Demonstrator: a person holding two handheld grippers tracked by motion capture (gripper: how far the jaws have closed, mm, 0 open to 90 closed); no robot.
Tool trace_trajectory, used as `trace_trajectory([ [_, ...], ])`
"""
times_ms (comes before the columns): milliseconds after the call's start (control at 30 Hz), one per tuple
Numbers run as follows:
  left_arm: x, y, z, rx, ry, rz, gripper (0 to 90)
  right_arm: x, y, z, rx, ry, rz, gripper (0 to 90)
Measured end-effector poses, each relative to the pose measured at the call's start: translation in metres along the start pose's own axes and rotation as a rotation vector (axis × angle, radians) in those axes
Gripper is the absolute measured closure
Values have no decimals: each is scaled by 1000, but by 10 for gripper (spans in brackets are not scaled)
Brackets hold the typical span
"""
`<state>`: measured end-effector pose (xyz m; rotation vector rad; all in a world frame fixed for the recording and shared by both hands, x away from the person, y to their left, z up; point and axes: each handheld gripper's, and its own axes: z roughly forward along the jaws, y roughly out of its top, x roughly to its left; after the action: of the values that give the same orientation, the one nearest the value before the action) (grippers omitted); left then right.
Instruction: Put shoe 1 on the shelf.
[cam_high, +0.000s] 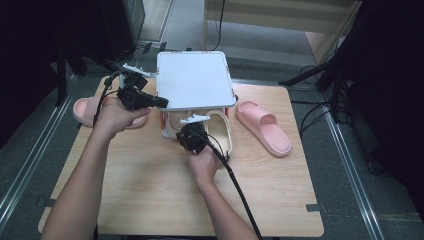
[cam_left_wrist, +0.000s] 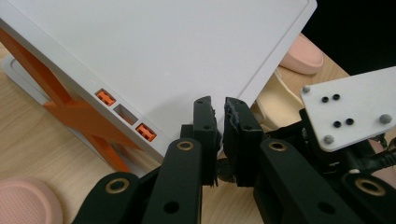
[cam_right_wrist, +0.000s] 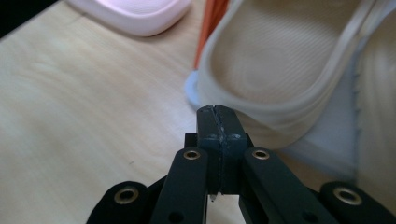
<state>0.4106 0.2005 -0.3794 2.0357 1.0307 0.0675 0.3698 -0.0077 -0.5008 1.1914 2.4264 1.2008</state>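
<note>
A wooden desk (cam_high: 150, 190) carried a small white rack (cam_high: 192, 80) with orange cross-braces (cam_left_wrist: 70, 112) — a flat white top shelf over a lower tier. On that lower tier lay a beige slipper (cam_high: 220, 132), its heel end sticking out past the front of the rack toward the person; in the right gripper view the slipper's ribbed footbed (cam_right_wrist: 280, 56) rested on the white base plate beside an orange leg. The top shelf (cam_left_wrist: 163, 51) was bare. A pink slipper (cam_high: 263, 127) lay on the desk just to the right of the rack, apart from it, and another pink slipper (cam_high: 87, 110) lay at the desk's left edge, partly hidden behind the left hand (cam_high: 117, 117). The left gripper (cam_high: 157, 102) was held at the left front corner of the rack, its jaws nearly together with a thin gap between them and nothing in them, their tips close against the edge of the top shelf. The right gripper (cam_right_wrist: 217, 122) sat at the heel rim of the beige slipper with its jaws pressed together — whether any of the rim was pinched between them could not be told. The right hand (cam_high: 202, 165) held it from below, the cable (cam_high: 240, 195) trailing back across the desk.
</note>
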Motion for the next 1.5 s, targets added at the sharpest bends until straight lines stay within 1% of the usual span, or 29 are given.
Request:
trace_trajectory([
  [100, 0, 0, 0, 0, 2, 0, 832, -1, -6, -9, -10, 30, 17, 900],
  [167, 0, 0, 0, 0, 2, -1, 831, -1, -10, -15, -10, 43, 17, 900],
  [300, 0, 0, 0, 0, 5, -1, 830, 0, -22, -34, -7, 66, -4, 900],
  [333, 0, 0, 0, 0, 6, -1, 830, 0, -27, -40, -3, 76, -15, 900],
  [367, -1, 0, 0, -1, 5, -1, 830, 0, -30, -44, -1, 73, -28, 900],
  [433, -1, 0, 0, 0, 5, -1, 830, -2, -38, -57, 2, 89, -30, 900],
  [467, -1, 0, 0, -1, 6, 0, 830, -3, -41, -62, 3, 85, -35, 900],
  [533, -1, 0, 0, -2, 7, -3, 830, -6, -48, -73, 12, 95, -36, 900],
  [567, -1, 0, 0, -3, 6, -4, 830, -8, -52, -78, 15, 92, -49, 900],
  [633, -1, 0, 0, -2, 7, -8, 830, -12, -59, -87, 23, 67, -72, 900],
  [667, -1, 0, 0, -2, 7, -8, 830, -16, -64, -94, 24, 56, -76, 900],
  [733, -1, 0, 0, -2, 8, -7, 831, -23, -70, -100, 30, 54, -60, 900],
  [767, -1, 0, 0, -1, 10, -7, 831, -27, -73, -103, 42, 42, -53, 900],
  [800, -1, 0, 0, -1, 11, -6, 830, -33, -76, -107, 51, 40, -47, 900],
  [833, -1, 0, 0, -1, 12, -7, 830, -35, -78, -109, 60, 36, -40, 900],
  [933, -1, 0, 0, -2, 10, -8, 829, -44, -84, -118, 73, 34, -47, 900],
  [967, -1, 0, 0, -3, 9, -7, 829, -46, -85, -120, 78, 42, -50, 887],
  [1000, -1, -1, 0, -3, 9, -6, 828, -49, -87, -123, 83, 58, -67, 886],
  [1067, -1, -1, 0, -6, 8, -7, 829, -55, -92, -126, 100, 38, -108, 900],
  [1100, -1, -1, 0, -5, 6, -6, 829, -58, -93, -126, 109, 35, -110, 900],
  [1133, -1, -1, 0, -5, 6, -6, 830, -64, -95, -126, 121, 25, -100, 900],
  [1167, -1, -1, 0, -5, 6, -6, 830, -68, -94, -125, 123, 28, -77, 900],
  [1200, -1, -1, 0, -5, 7, -6, 830, -71, -94, -124, 115, 29, -64, 900],
  [1233, 0, -1, 0, -5, 6, -8, 830, -73, -93, -123, 110, 24, -66, 900],
  [1300, 0, -1, 0, -7, 5, -11, 831, -77, -89, -119, 100, 19, -54, 900],
  [1333, 0, -1, 0, -7, 4, -11, 831, -78, -86, -116, 99, 26, -48, 900],
  [1500, 1, -1, 0, -7, -1, -11, 831, -76, -73, -106, 69, 17, -42, 900],
])
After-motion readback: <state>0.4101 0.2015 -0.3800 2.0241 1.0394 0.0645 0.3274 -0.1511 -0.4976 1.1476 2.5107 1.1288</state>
